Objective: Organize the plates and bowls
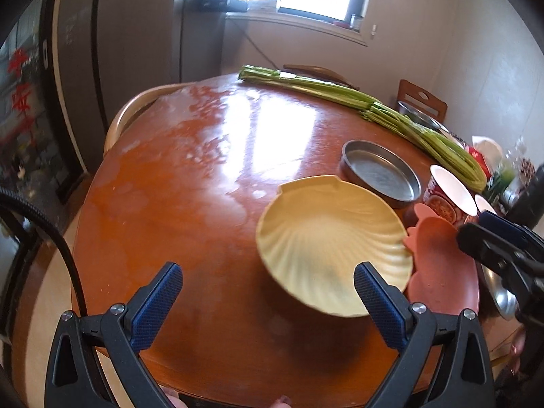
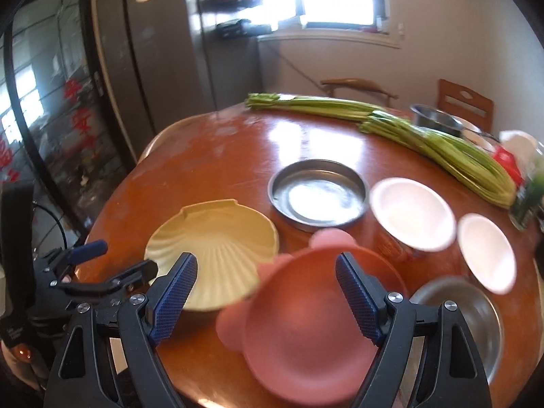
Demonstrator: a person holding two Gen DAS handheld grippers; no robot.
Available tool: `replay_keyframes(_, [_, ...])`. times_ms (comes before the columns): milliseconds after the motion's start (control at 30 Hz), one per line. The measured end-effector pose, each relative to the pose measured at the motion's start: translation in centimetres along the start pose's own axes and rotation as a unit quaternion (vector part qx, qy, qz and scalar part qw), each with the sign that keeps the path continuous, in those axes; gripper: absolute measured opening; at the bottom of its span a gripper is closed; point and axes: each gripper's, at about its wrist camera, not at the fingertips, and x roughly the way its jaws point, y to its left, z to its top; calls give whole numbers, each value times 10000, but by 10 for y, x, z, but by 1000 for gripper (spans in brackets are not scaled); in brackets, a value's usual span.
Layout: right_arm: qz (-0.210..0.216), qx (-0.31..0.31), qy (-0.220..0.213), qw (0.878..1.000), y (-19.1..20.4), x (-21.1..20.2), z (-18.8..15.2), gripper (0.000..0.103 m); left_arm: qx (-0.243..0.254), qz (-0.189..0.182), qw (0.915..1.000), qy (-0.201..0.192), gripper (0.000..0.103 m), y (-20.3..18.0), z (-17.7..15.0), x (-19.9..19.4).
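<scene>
The left gripper hung just in front of the yellow shell plate, its fingers spread wide and holding nothing. The right gripper hung over the pink bear plate, fingers also wide apart and empty.

Both plates lay flat on the round wooden worktop. The pink bear plate sat just beside the shell plate, their edges touching or overlapping. They looked like light, stiff plastic, not easy to break. The shell plate's ridges could give some grip, but its rim was thin, so pinching the near edge looked best. The pink plate looked smooth and might slip; its near rim looked like a good place to hold.

Behind the shell plate sat a shallow metal pan, hard and likely slippery. Beside that pan were two white paper bowls, soft and easy to squash. Farther back lay long green stalks.
</scene>
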Motion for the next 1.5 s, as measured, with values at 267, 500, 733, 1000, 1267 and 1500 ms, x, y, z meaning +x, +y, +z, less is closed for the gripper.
replay_keyframes(267, [-8, -303, 443, 9986, 11, 49, 16, 83, -6, -111, 9997, 200, 102, 12, 9, 21])
replay_keyframes(500, [-97, -340, 630, 9974, 2, 76, 14, 69, 173, -190, 9988, 417, 101, 0, 13, 42])
replay_keyframes(733, [8, -334, 714, 9969, 0, 91, 15, 50, 269, -71, 9986, 451, 97, -5, 17, 50])
replay_keyframes(1000, [-197, -429, 854, 9952, 3, 98, 13, 49, 429, -48, 9975, 558, 80, -15, 19, 58])
replay_keyframes(1267, [-6, -183, 906, 9957, 4, 100, 15, 45, 384, -287, 9974, 530, 54, -21, 24, 54])
replay_keyframes(1500, [154, 73, 615, 9980, 12, 89, 37, 45, 396, -251, 9986, 233, 54, -13, 45, 39])
